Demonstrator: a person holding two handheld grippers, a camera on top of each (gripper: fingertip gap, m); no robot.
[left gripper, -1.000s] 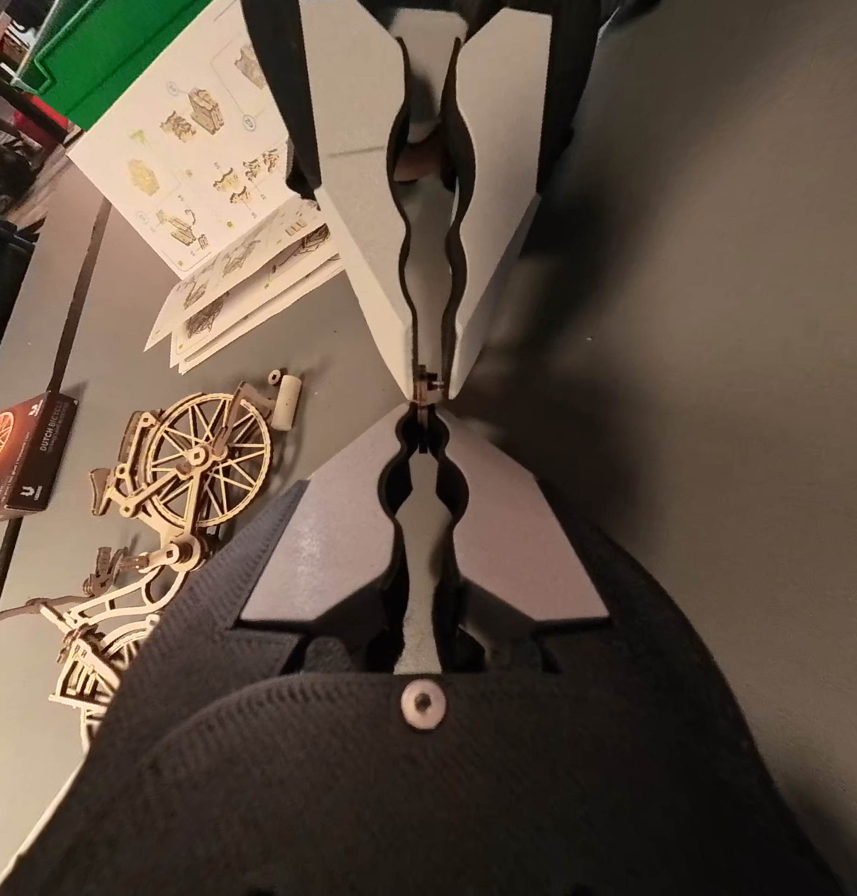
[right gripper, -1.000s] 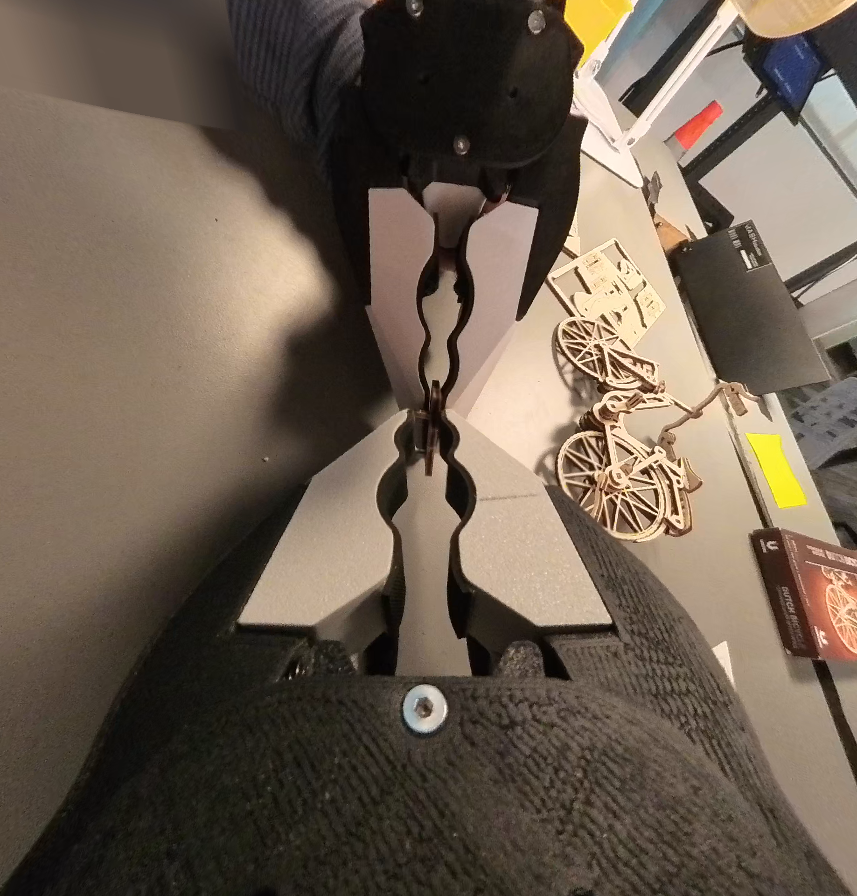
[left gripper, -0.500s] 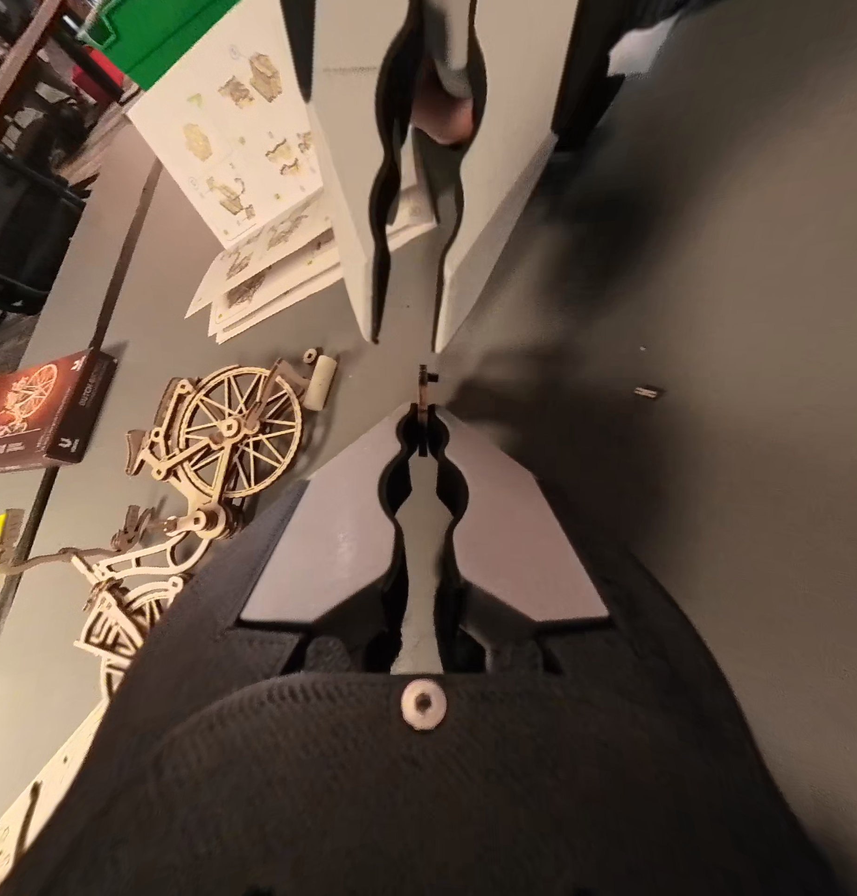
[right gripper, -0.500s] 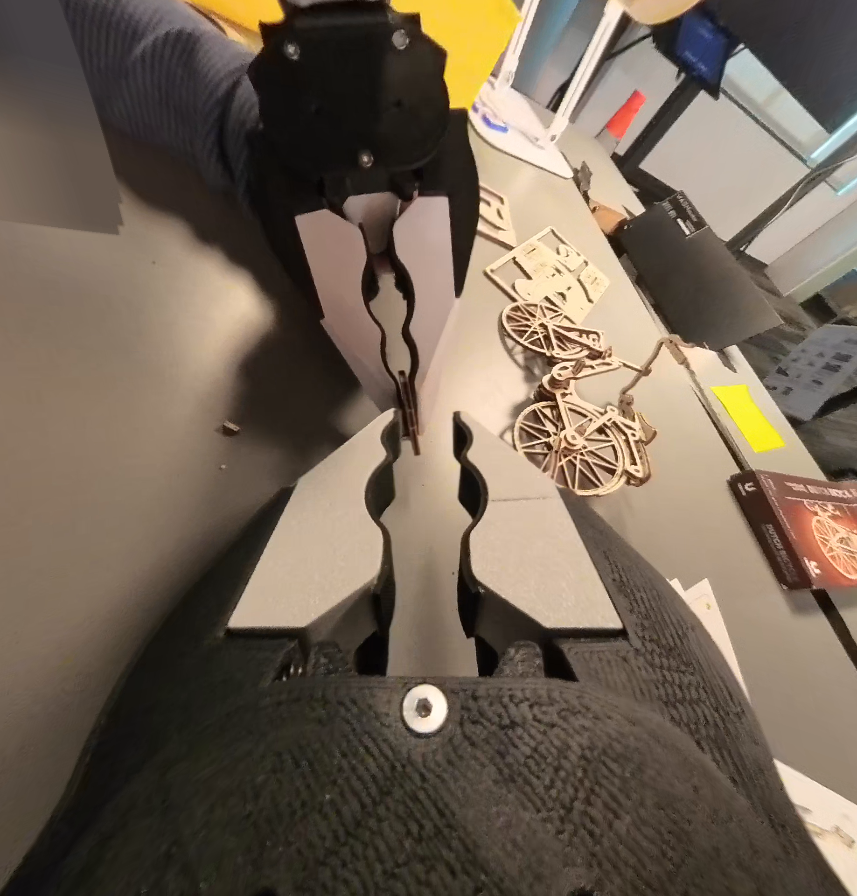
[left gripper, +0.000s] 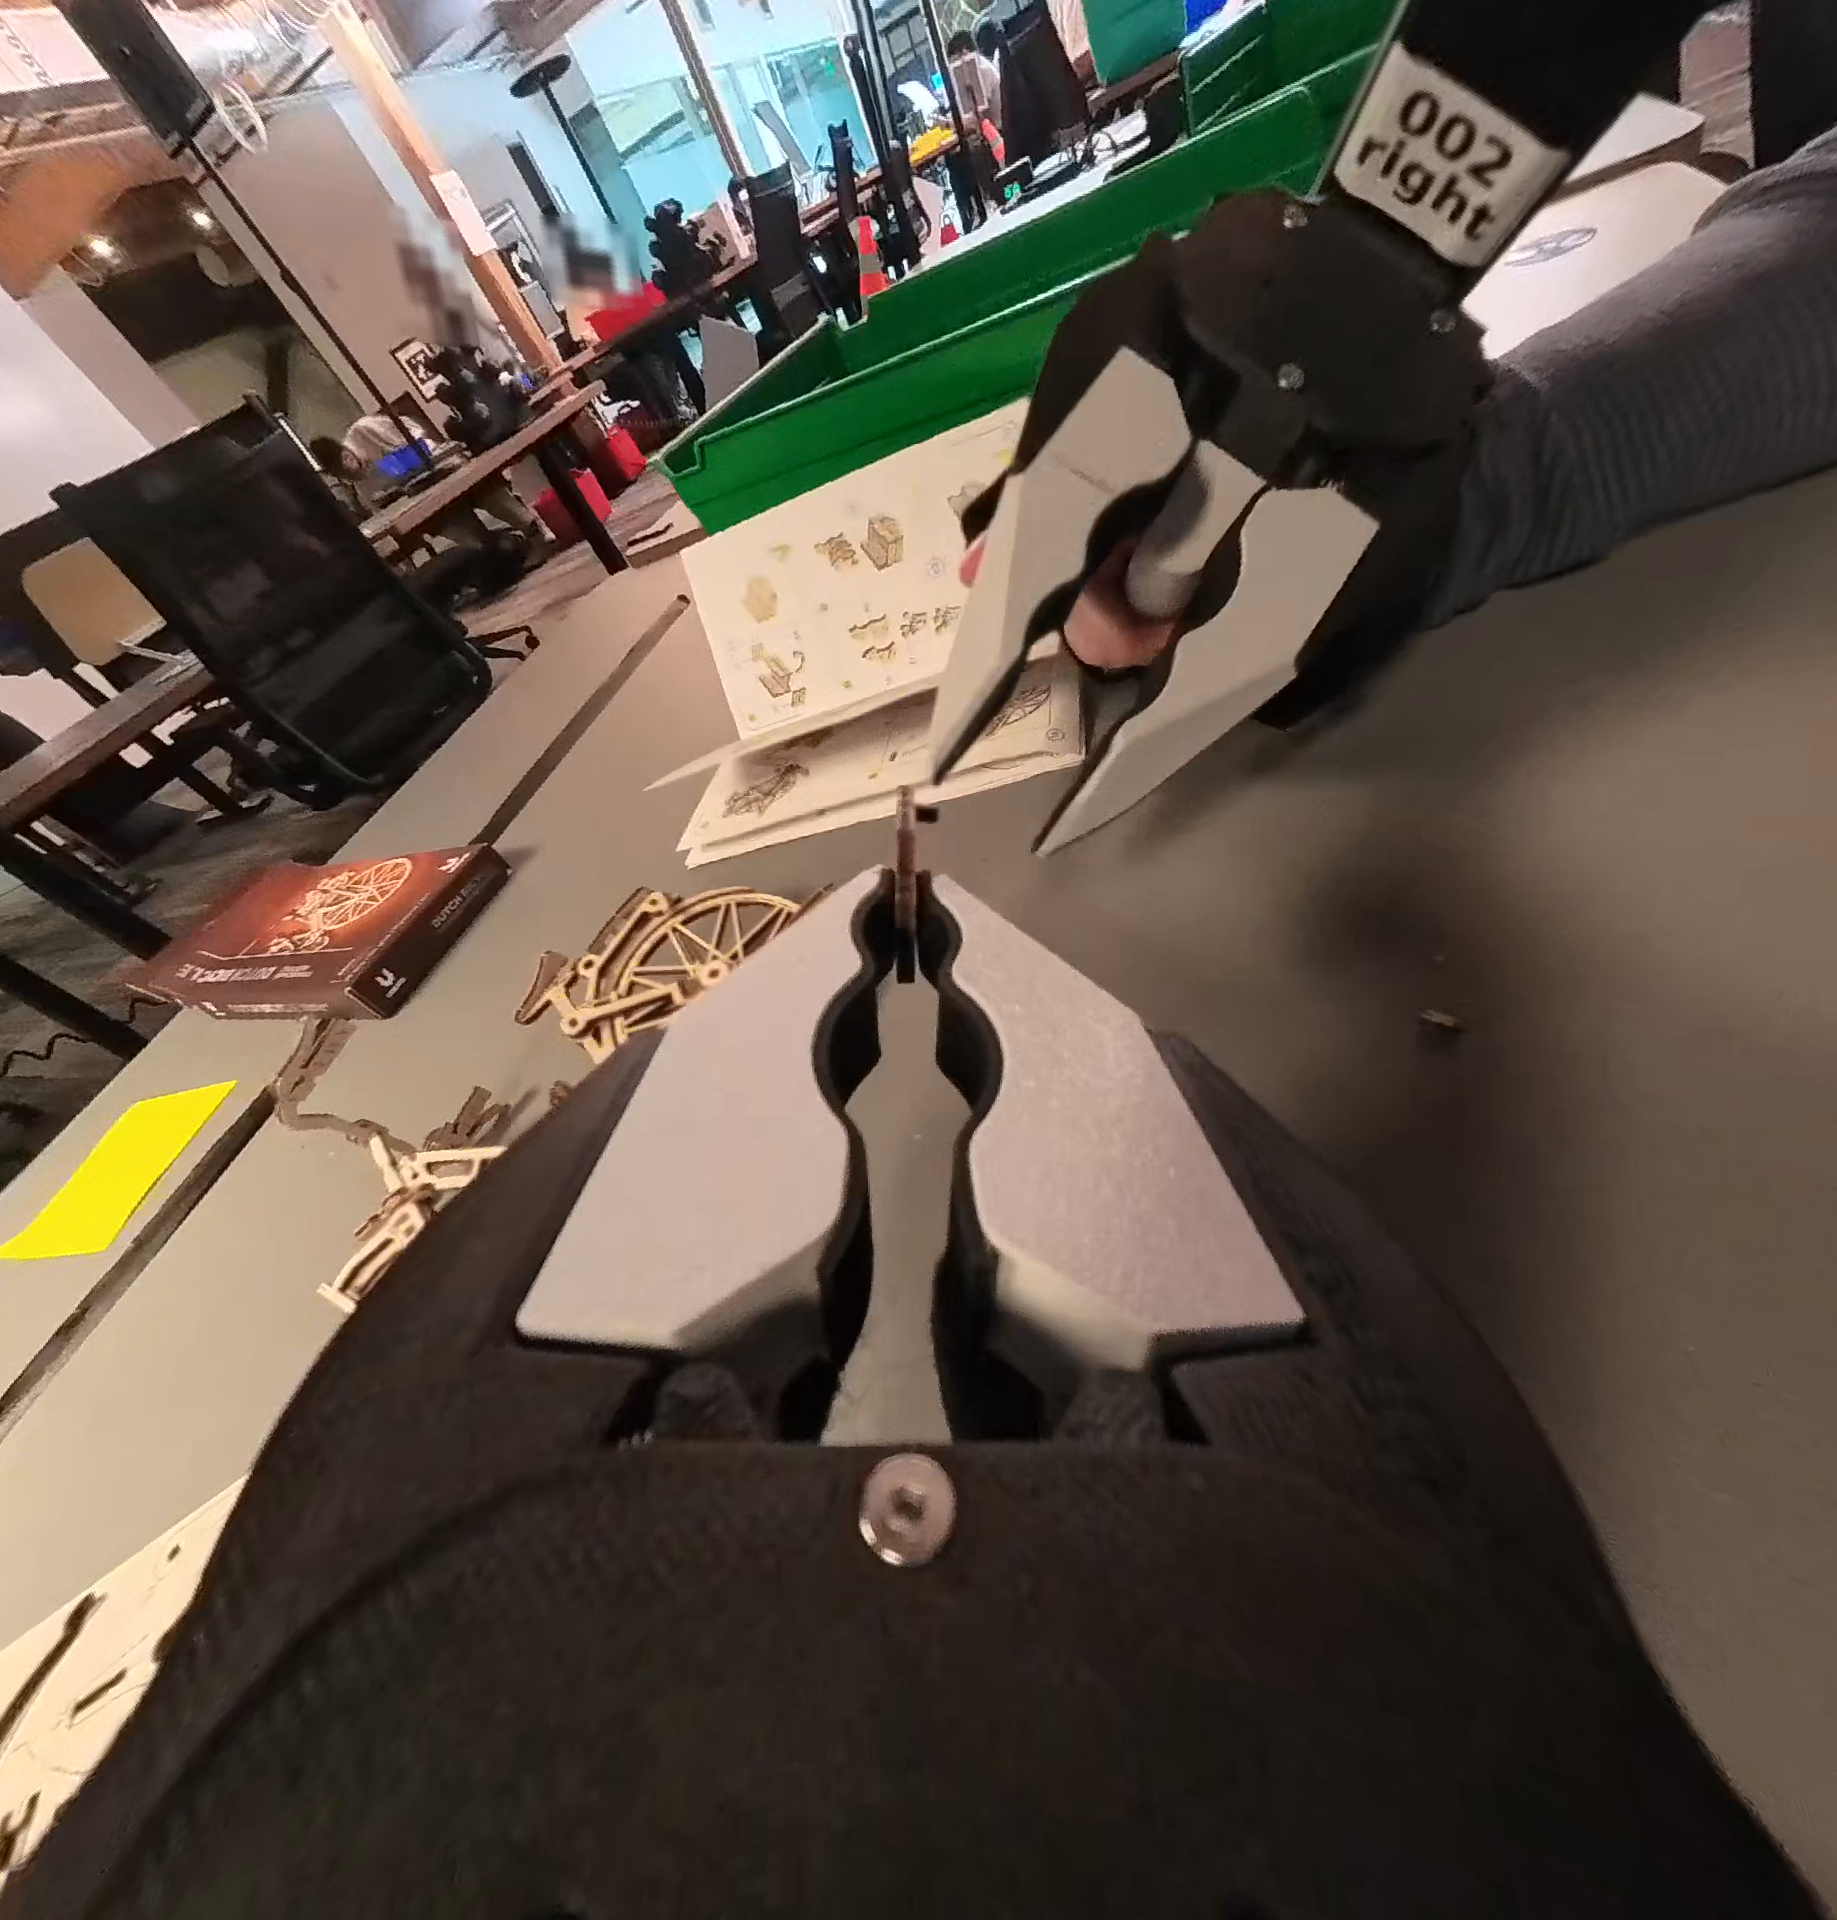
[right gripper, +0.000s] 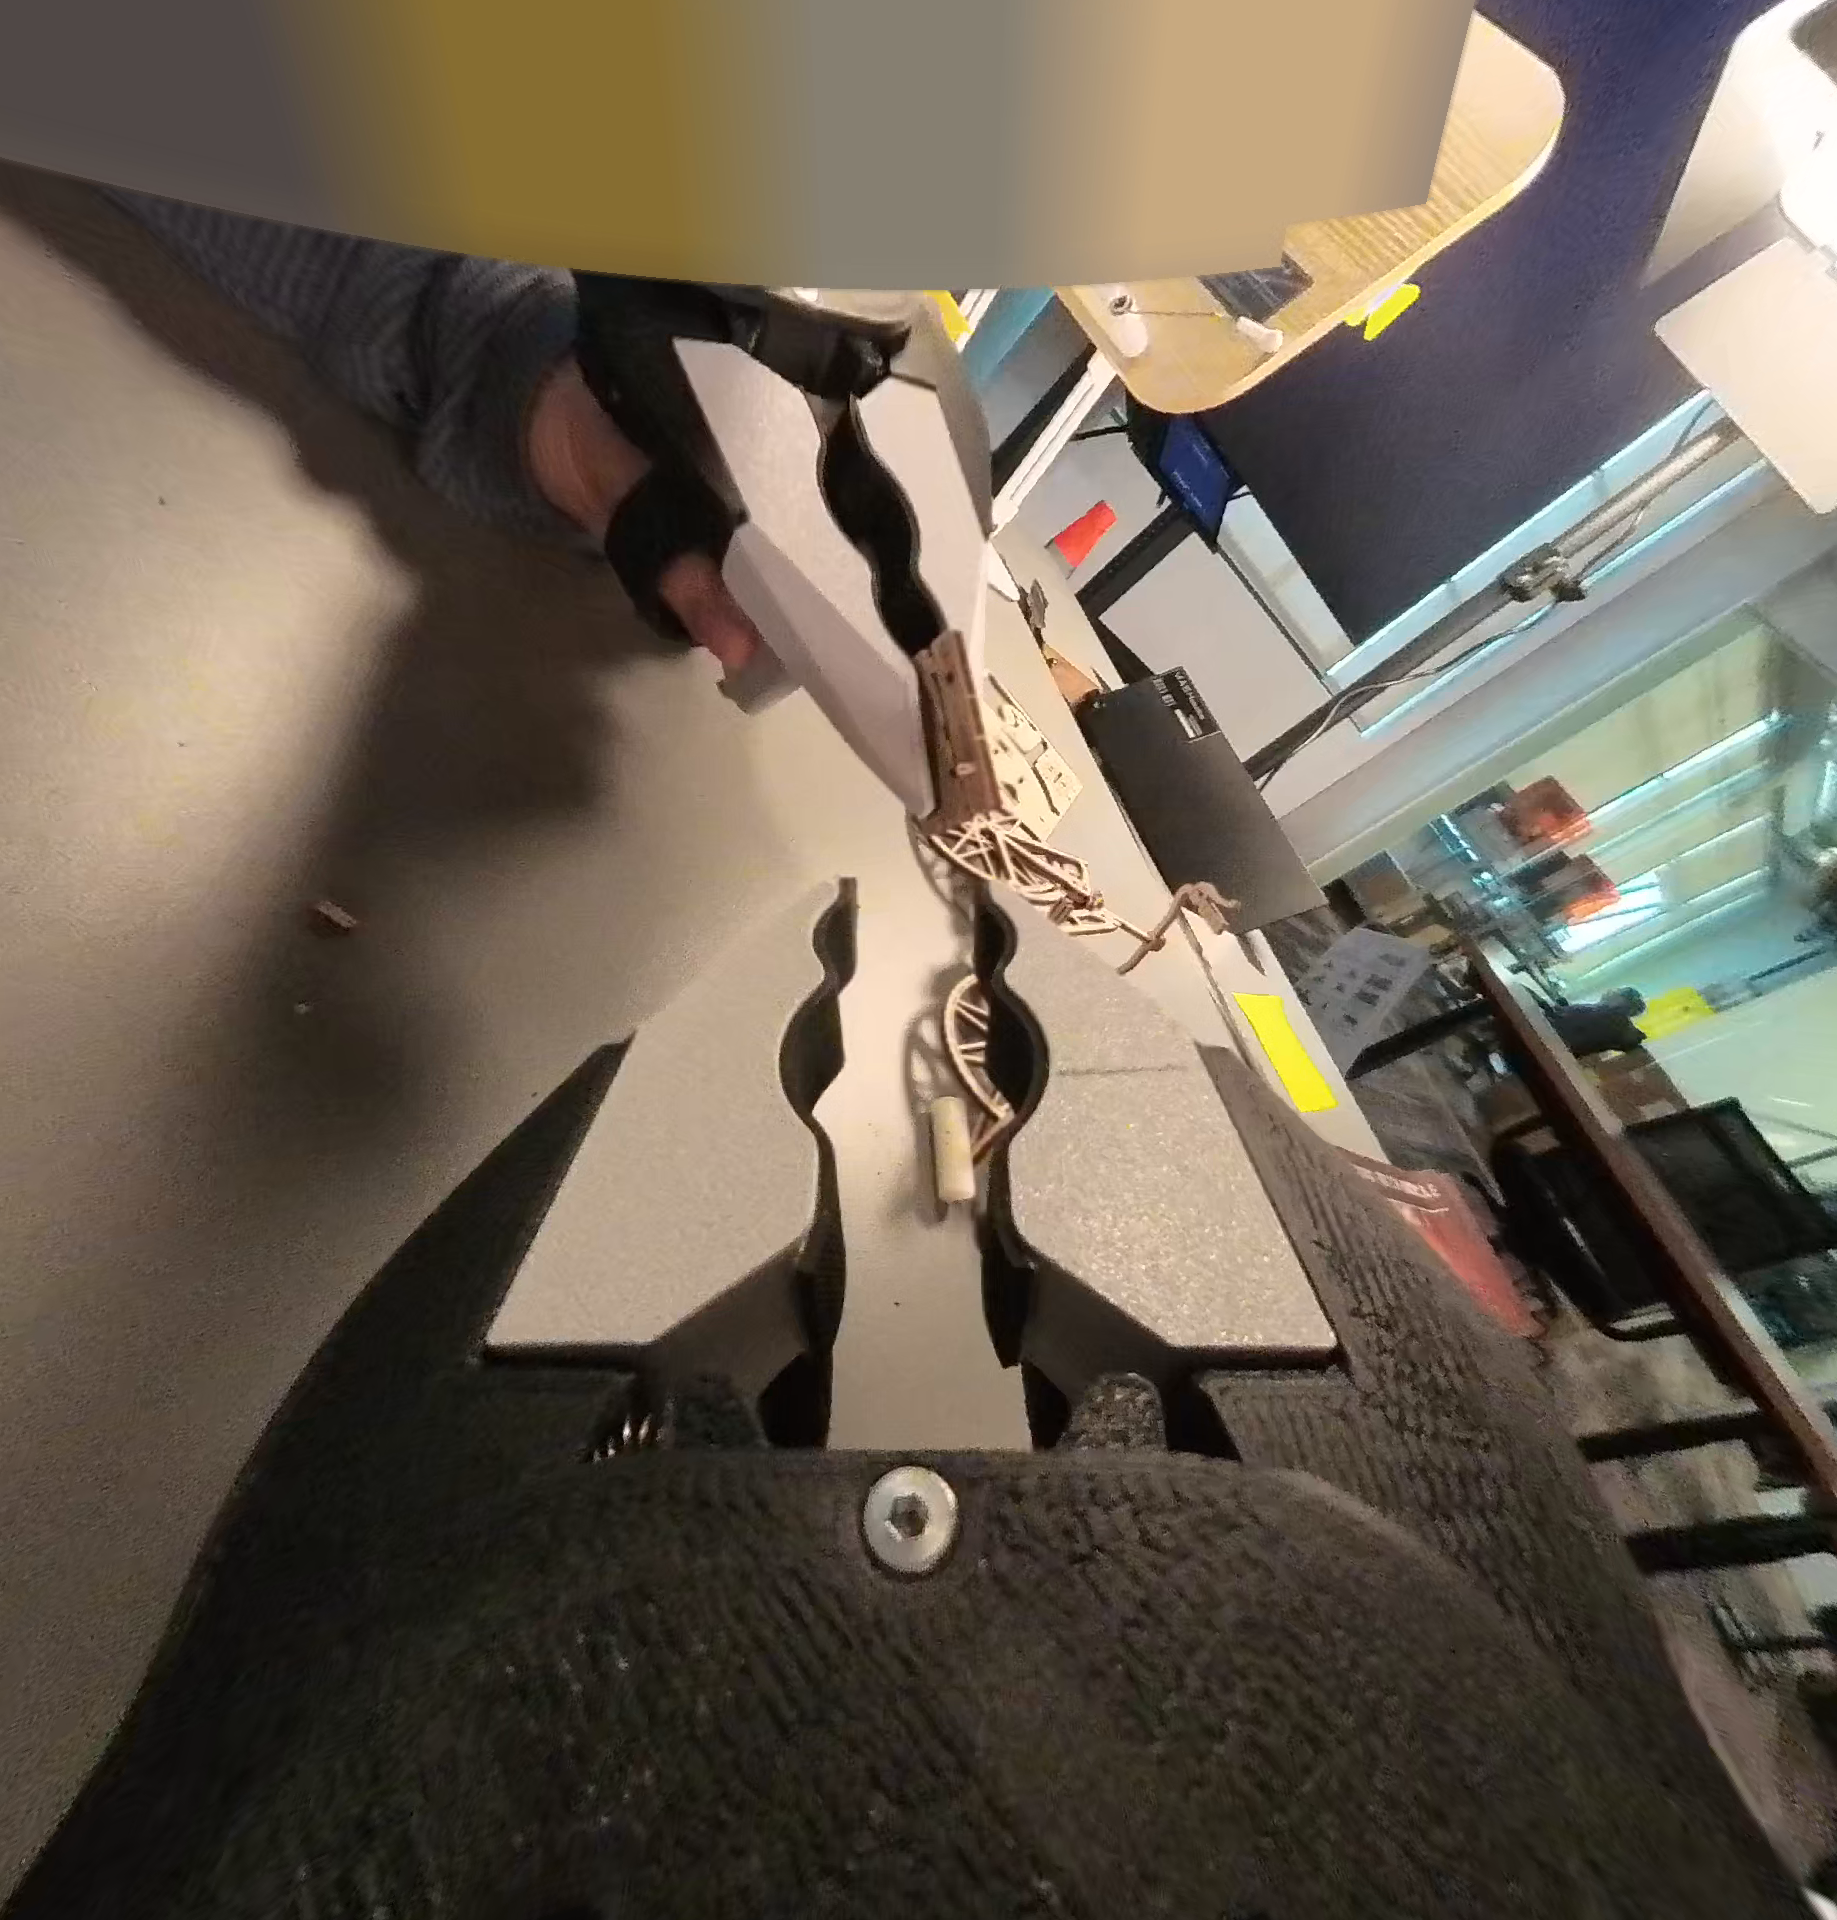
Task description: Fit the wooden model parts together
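Note:
My left gripper (left gripper: 906,883) is shut on a small flat dark wooden part (left gripper: 906,896), held on edge above the grey table (left gripper: 1516,1039). The part sticks out past the tips. In the right wrist view the same part (right gripper: 958,727) shows in the far gripper's tips. My right gripper (right gripper: 914,904) is open and empty; in the left wrist view it (left gripper: 992,810) hangs just beyond the part, apart from it. A tiny wooden bit (left gripper: 1435,1020) lies loose on the table; it also shows in the right wrist view (right gripper: 332,916). A built wooden bicycle model (left gripper: 685,961) lies to the left.
An open instruction booklet (left gripper: 841,582) and green bins (left gripper: 945,353) lie beyond the grippers. A brown box (left gripper: 322,935) and a yellow note (left gripper: 114,1164) sit at the left edge. A white peg (right gripper: 950,1148) lies by the bicycle. A black box (right gripper: 1194,790) sits farther back. Less than 4 cm separates the two grippers' tips.
My right gripper has opened, let go of the wooden part and drawn back from it. My left gripper still holds the part. A tiny bit now lies on the table.

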